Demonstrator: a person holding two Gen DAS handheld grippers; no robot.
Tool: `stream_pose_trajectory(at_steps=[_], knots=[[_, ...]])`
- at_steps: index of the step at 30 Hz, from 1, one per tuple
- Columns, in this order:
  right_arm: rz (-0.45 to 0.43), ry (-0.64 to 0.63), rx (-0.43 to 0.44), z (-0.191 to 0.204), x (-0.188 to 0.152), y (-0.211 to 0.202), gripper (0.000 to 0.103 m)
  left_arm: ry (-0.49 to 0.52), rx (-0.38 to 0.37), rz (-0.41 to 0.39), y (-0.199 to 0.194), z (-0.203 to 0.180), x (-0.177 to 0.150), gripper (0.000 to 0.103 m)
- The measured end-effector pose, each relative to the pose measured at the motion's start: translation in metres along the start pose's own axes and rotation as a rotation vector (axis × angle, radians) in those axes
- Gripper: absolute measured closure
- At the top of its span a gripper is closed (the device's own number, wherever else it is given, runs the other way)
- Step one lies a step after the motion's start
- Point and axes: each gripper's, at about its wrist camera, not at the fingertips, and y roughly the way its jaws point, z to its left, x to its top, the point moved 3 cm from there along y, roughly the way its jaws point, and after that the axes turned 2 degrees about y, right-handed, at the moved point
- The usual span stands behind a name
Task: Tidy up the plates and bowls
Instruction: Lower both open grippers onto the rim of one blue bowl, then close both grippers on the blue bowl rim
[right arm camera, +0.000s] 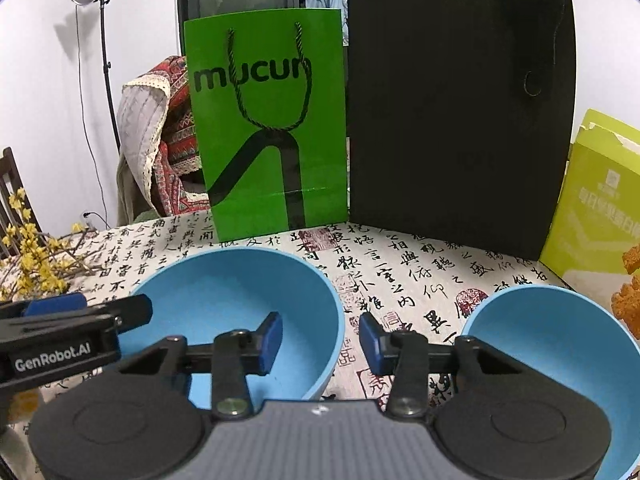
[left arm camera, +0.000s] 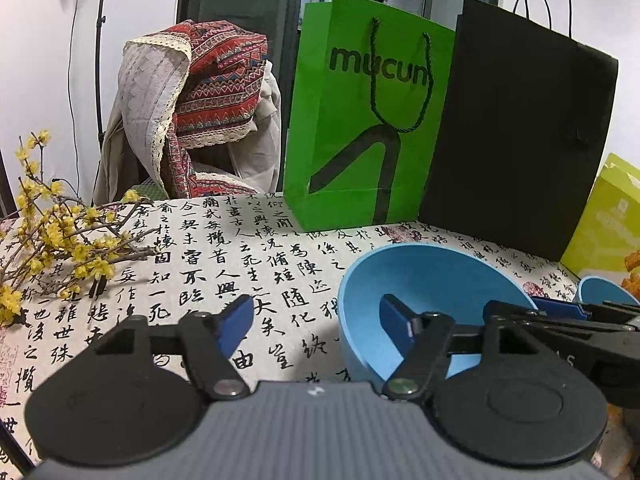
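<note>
The right gripper (right arm camera: 320,338) straddles the large blue bowl's (right arm camera: 240,300) right rim, jaws half-wide, not pressing. The left gripper (left arm camera: 316,326), wider, straddles its left rim. A smaller blue bowl (right arm camera: 560,340) sits right. The bowls look light, rigid, slick; grip the rim.

Colours/patterns: two light-blue bowls (right arm camera: 240,280) (right arm camera: 560,340); white tablecloth (right arm camera: 400,276) w/ black calligraphy & red seals; green bag (right arm camera: 272,120) w/ black lettering; plain black bag (right arm camera: 452,112); yellow-green box (right arm camera: 592,200); red zigzag-patterned cloth (left arm camera: 216,80); yellow blossoms (left arm camera: 60,240); blue-padded black grippers (right arm camera: 320,338) (left arm camera: 316,320).
</note>
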Motion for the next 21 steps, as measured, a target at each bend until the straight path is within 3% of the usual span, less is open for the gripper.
stream_pose_trajectory(at_steps=[9, 21], knots=[[0.017, 0.007, -0.005, -0.002, -0.003, 0.007, 0.069, 0.015, -0.014, 0.004, 0.002, -0.003, -0.003, 0.048], [0.026, 0.024, -0.006, -0.004, -0.005, 0.012, 0.074, 0.041, -0.007, 0.003, 0.002, -0.007, -0.005, 0.048]])
